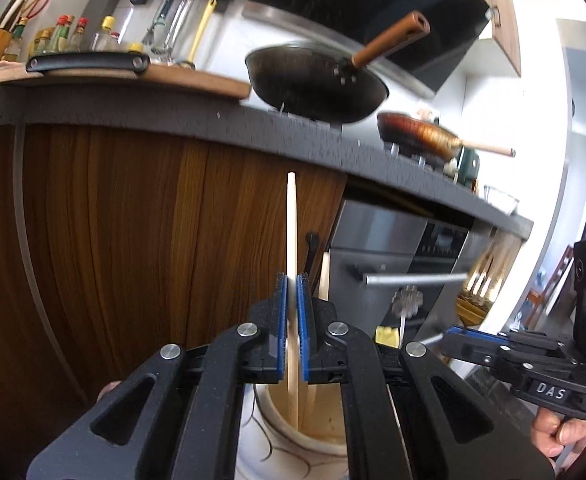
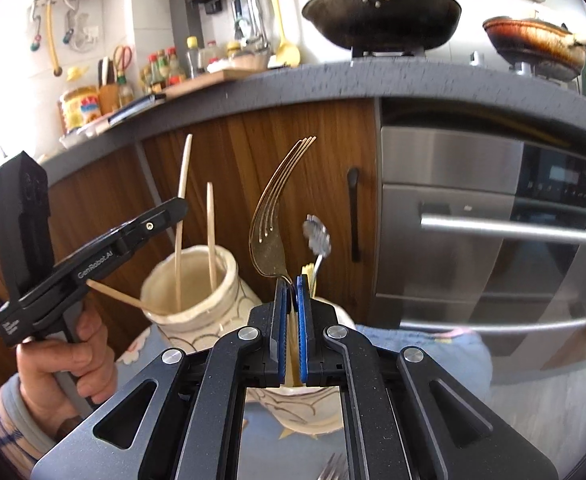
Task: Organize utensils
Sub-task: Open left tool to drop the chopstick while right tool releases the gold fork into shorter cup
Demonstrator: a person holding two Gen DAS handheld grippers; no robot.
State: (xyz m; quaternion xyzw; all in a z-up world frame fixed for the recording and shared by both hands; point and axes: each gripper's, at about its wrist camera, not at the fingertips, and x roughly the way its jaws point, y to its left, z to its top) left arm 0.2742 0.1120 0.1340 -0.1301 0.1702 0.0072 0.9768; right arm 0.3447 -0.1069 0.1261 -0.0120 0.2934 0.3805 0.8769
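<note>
My left gripper (image 1: 292, 280) is shut on a pale wooden chopstick (image 1: 291, 224) that stands upright, its lower end inside a cream ceramic jar (image 1: 321, 428) right below. A second chopstick (image 1: 324, 276) leans in that jar. In the right wrist view the same jar (image 2: 189, 300) holds several chopsticks, with the left gripper (image 2: 177, 206) at the tallest one (image 2: 183, 184). My right gripper (image 2: 291, 284) is shut on the neck of a gold fork (image 2: 271, 216), tines up, over a second cream jar (image 2: 293, 400). A silver utensil (image 2: 317, 236) stands in that jar.
Both jars stand on a blue patterned cloth (image 2: 425, 352). Another fork (image 2: 335, 468) lies at the bottom edge. Behind are wooden cabinet doors (image 1: 133, 220), a steel oven (image 2: 493, 220) with a bar handle, and a grey counter (image 2: 333, 80) with a black wok (image 1: 317, 80) and a pan (image 2: 533, 48).
</note>
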